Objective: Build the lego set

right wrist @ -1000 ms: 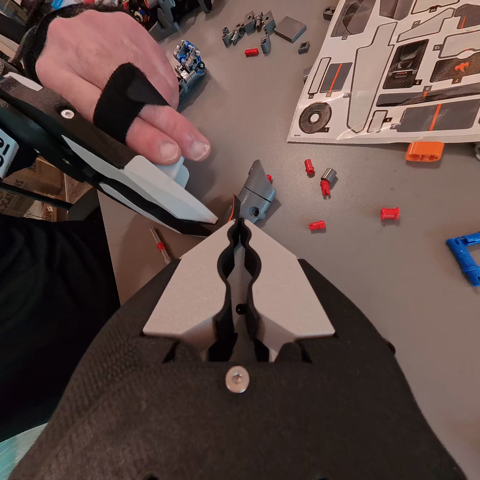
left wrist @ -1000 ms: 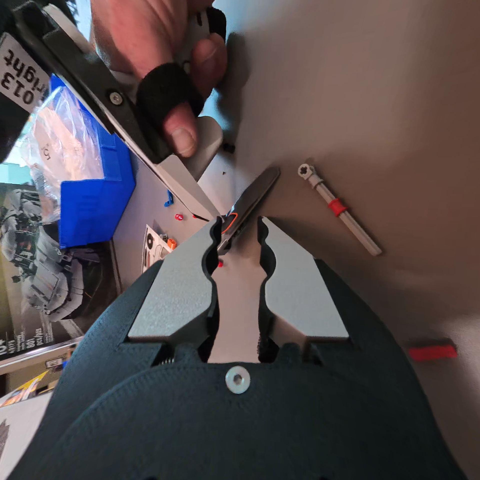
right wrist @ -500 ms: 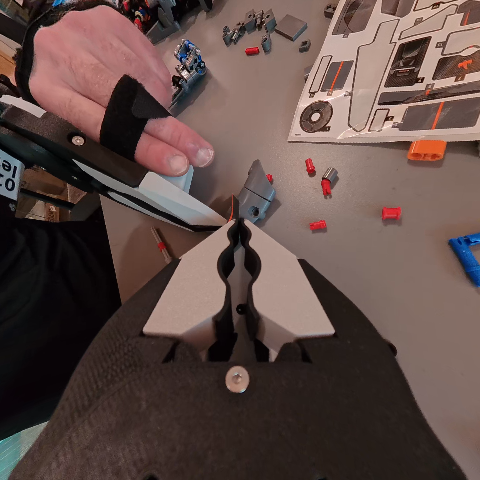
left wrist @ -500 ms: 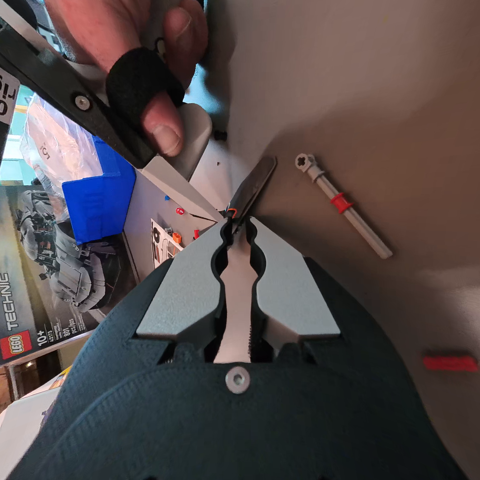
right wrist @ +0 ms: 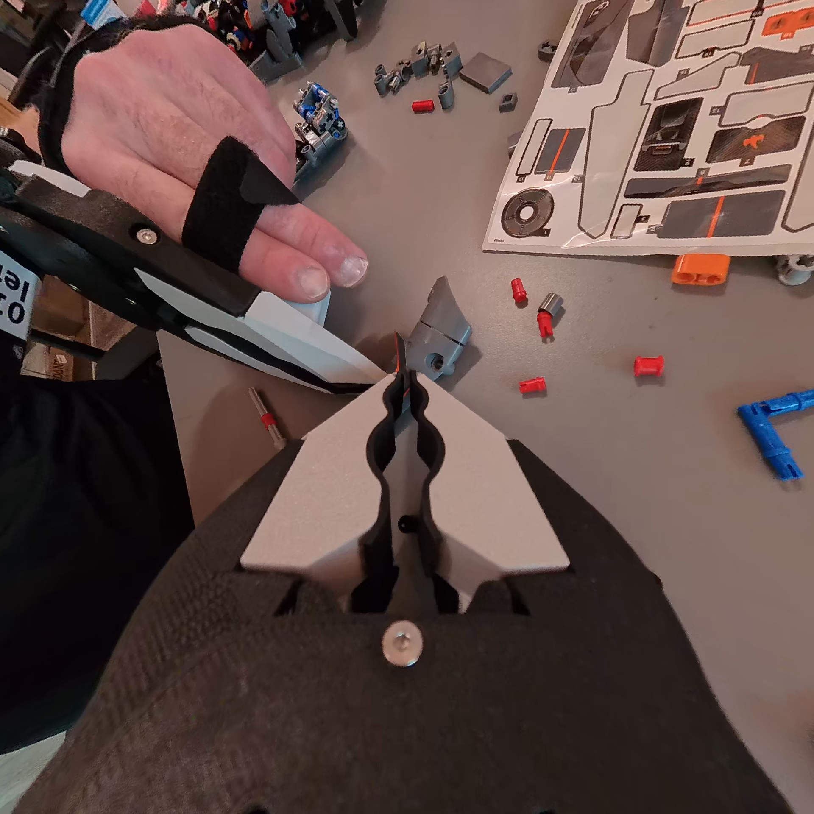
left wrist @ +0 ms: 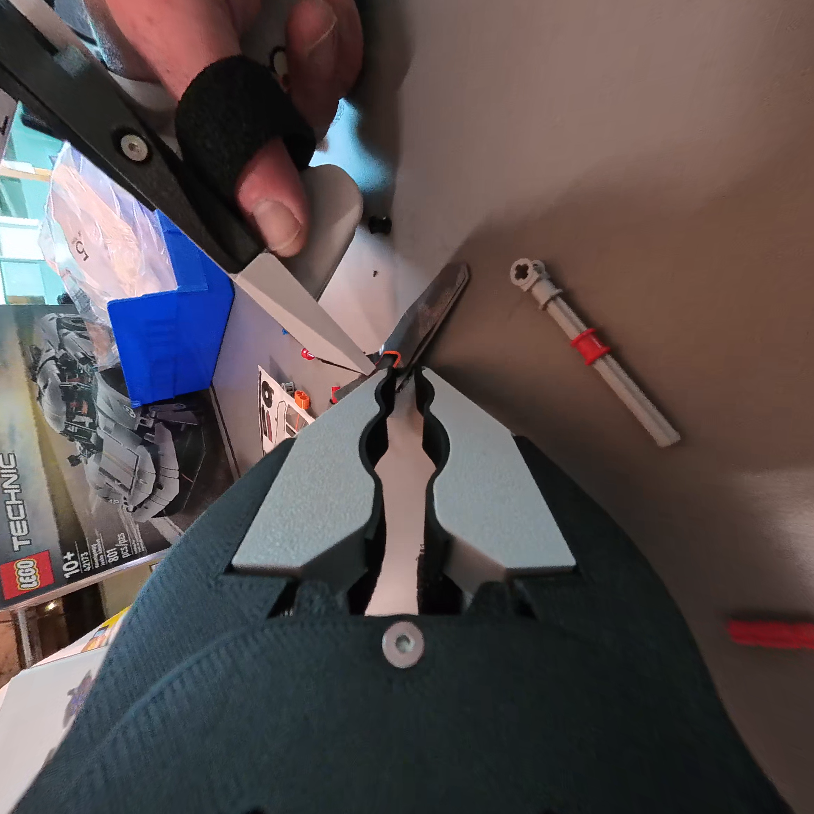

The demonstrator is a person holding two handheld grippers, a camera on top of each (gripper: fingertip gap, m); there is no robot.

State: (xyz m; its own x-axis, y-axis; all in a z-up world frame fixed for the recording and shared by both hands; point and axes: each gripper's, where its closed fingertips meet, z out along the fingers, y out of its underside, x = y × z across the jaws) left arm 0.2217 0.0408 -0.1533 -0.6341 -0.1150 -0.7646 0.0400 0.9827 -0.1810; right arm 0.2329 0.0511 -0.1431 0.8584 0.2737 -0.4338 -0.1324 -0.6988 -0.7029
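Panel: a thin dark grey panel (left wrist: 434, 308) with an orange-edged tip is standing on its edge over the surface (left wrist: 616, 132), near the surface's edge beside the person's dark clothing, seen narrow-on in the left wrist view. In the right wrist view only its sliver (right wrist: 400, 352) is showing, dark with an orange-red line.
Left gripper: the left gripper (left wrist: 403, 379) is pinching the panel's near end, its fingers nearly touching at the tips.
Right gripper: the right gripper (right wrist: 404, 381) is gripping the same sliver, fingers pressed together at the tips; in the left wrist view it (left wrist: 365, 368) is coming in from the side.
Grey piece: a curved grey piece (right wrist: 440, 328) is lying just behind the panel.
Other parts: a light grey axle with a red bush (left wrist: 590, 348) is lying near the surface's edge; red pins (right wrist: 533, 384) are scattered toward the middle; a sticker sheet (right wrist: 660, 132) is lying toward the far side.
Hard to make out: the panel's full outline is hidden by both grippers' fingers. Whether it is touching the grey piece cannot be told. A red part (left wrist: 771, 634) is blurred and cut off at the frame edge.
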